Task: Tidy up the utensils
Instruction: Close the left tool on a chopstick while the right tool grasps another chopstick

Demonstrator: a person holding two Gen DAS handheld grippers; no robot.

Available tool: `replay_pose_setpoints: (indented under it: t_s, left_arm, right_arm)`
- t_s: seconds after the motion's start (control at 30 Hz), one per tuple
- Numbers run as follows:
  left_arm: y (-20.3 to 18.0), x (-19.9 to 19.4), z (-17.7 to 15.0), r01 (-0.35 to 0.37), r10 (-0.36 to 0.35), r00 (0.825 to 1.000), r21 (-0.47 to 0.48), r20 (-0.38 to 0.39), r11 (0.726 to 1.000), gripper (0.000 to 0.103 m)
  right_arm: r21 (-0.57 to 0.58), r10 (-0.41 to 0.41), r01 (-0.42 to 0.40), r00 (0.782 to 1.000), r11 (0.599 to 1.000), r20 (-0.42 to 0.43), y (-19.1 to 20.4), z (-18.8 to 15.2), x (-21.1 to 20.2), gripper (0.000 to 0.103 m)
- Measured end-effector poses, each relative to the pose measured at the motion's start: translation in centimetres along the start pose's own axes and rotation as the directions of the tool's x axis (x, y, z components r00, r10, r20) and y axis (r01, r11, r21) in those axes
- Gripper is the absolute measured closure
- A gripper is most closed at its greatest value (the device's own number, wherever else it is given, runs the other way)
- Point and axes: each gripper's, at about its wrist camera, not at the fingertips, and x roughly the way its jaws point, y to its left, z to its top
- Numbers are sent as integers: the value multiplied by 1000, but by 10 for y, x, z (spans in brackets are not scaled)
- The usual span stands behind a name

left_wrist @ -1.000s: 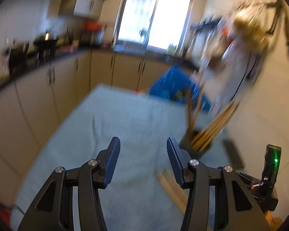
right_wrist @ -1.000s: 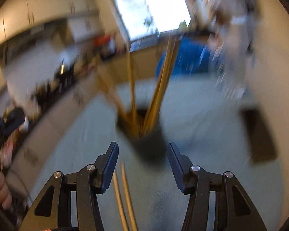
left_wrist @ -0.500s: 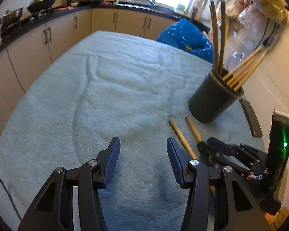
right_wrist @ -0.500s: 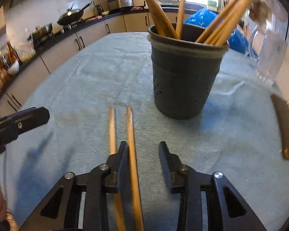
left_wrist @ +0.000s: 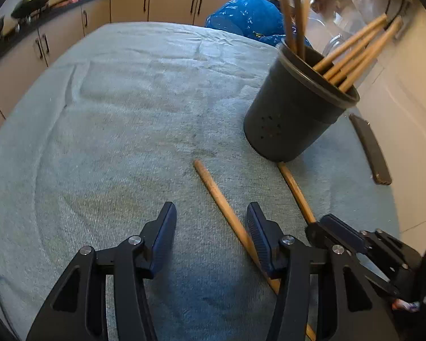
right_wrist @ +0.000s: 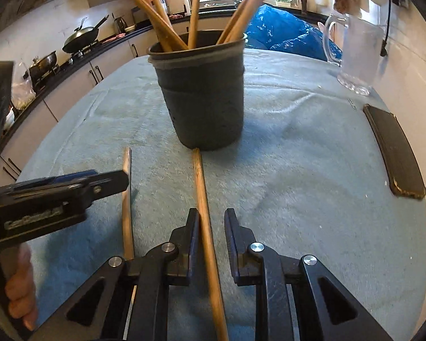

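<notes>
A dark grey utensil holder (left_wrist: pixel 295 113) (right_wrist: pixel 203 93) stands on the cloth-covered table (left_wrist: pixel 127 113) with several wooden handles sticking out. Two wooden utensil handles lie on the cloth in front of it. The left handle (left_wrist: pixel 227 207) (right_wrist: pixel 126 199) runs between my left gripper's open fingers, close to the right finger. My left gripper (left_wrist: pixel 210 227) is low over the cloth. The right handle (left_wrist: pixel 296 191) (right_wrist: pixel 206 227) lies between my right gripper's fingers; my right gripper (right_wrist: pixel 211 230) is partly closed around it with a gap on the right side.
A dark phone (right_wrist: pixel 394 150) (left_wrist: pixel 370 149) lies on the table to the right. A glass pitcher (right_wrist: pixel 355 56) stands at the back right, a blue bag (left_wrist: pixel 247 20) behind the holder. Kitchen counters with a wok (right_wrist: pixel 81 35) run along the left.
Both grippers dropped lower and closer to the table. The left moved right so the left handle lies between its fingers. The right shifted so the right handle lies between its narrowed fingers.
</notes>
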Motion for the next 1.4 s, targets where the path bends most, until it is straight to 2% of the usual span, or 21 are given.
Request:
replay_pose_setpoints:
  t_s: [0.07,0.1,0.17,0.23,0.4,0.5,0.57,0.6,0.63,0.7,1.0,1.17,1.23,1.3,1.4]
  left_arm:
    - [-9,1,-4,-49,49,999,47,16,998,73]
    - [-8,0,-6,-60,59,998,63,19,996,88]
    - [-7,-3,-8,-44,44,999,68,8,997,91]
    - [-1,-8,-11,-33,34,999,78,-5,996,94]
    - [19,-25,-25,-4,9,999,126,-38,992,95]
    - [31,-34,-37,51,-40,996,144,-80,988,95]
    - [39,-38,-39,73,-59,993,139,-103,988,95]
    - [41,-39,-38,71,-56,993,134,-107,988,94]
    - [42,-39,-38,62,-48,993,129,-107,990,94]
    - [44,-34,-31,43,-31,994,110,-106,993,93]
    - [43,-22,-16,35,-26,994,80,-107,996,93]
    - [45,-14,-5,52,-44,992,65,-117,997,93]
    - [44,-10,-2,49,-40,993,74,-110,996,95]
    - [44,-13,-6,38,-29,995,91,-100,995,96]
    - [45,-26,-21,13,-4,996,113,-84,994,97]
  right_arm:
    - [5,5,-5,1000,1000,2,-2,-3,-3,83]
    - [8,7,-7,1000,1000,1,-2,-2,-2,83]
    - [19,12,-12,1000,1000,-4,-4,-3,-4,83]
    - [23,11,-11,1000,1000,-17,-6,-6,-6,88]
    - [-10,6,-7,998,1000,-62,-6,-24,-21,91]
    - [-57,4,-9,996,998,-87,-5,-40,-33,90]
    - [-77,6,-14,995,997,-102,-5,-47,-39,89]
    - [-75,12,-20,994,997,-107,-5,-47,-39,84]
    - [-69,24,-32,993,997,-118,-6,-44,-37,79]
    - [-68,7,-16,992,998,-129,-5,-36,-32,77]
    - [-135,-69,54,992,989,-109,17,17,14,77]
    - [-147,-85,70,992,987,-96,29,33,27,77]
    - [-126,-59,46,993,991,-101,30,35,28,88]
    - [-115,-38,25,993,993,-115,31,31,24,94]
    - [-58,34,-44,986,997,-162,26,18,12,95]
